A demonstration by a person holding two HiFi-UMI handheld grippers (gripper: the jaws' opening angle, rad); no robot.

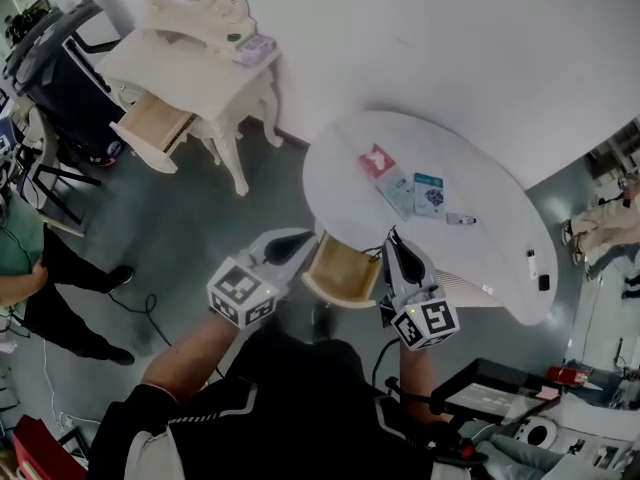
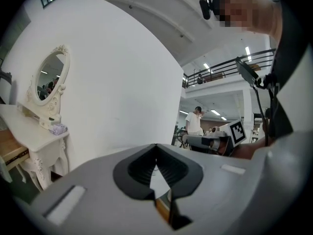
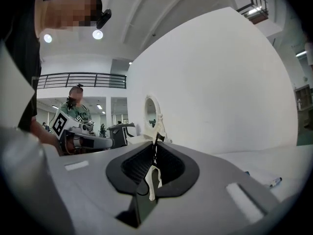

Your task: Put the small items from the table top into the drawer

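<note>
View from above of the white, smooth, half-oval surface [image 1: 480, 158] with its drawer [image 1: 343, 271] pulled out, showing a pale wooden, box-shaped interior. My left hand-held gripper [image 1: 303, 240], grey with ribbed black pads, lies just left of the drawer, its jaws pressed together at the tips. My right hand-held gripper [image 1: 392, 240] lies just right of the drawer, and its jaw tips are likewise pressed together. The small items rest on the surface beyond the drawer: a flat red packet [image 1: 377, 159], a pale rectangular packet [image 1: 398, 192] and a teal card [image 1: 429, 194] side by side, and a small slim object [image 1: 461, 219]. Farther right of the drawer lie a white pen [image 1: 531, 262] and a small black block [image 1: 543, 282].
</note>
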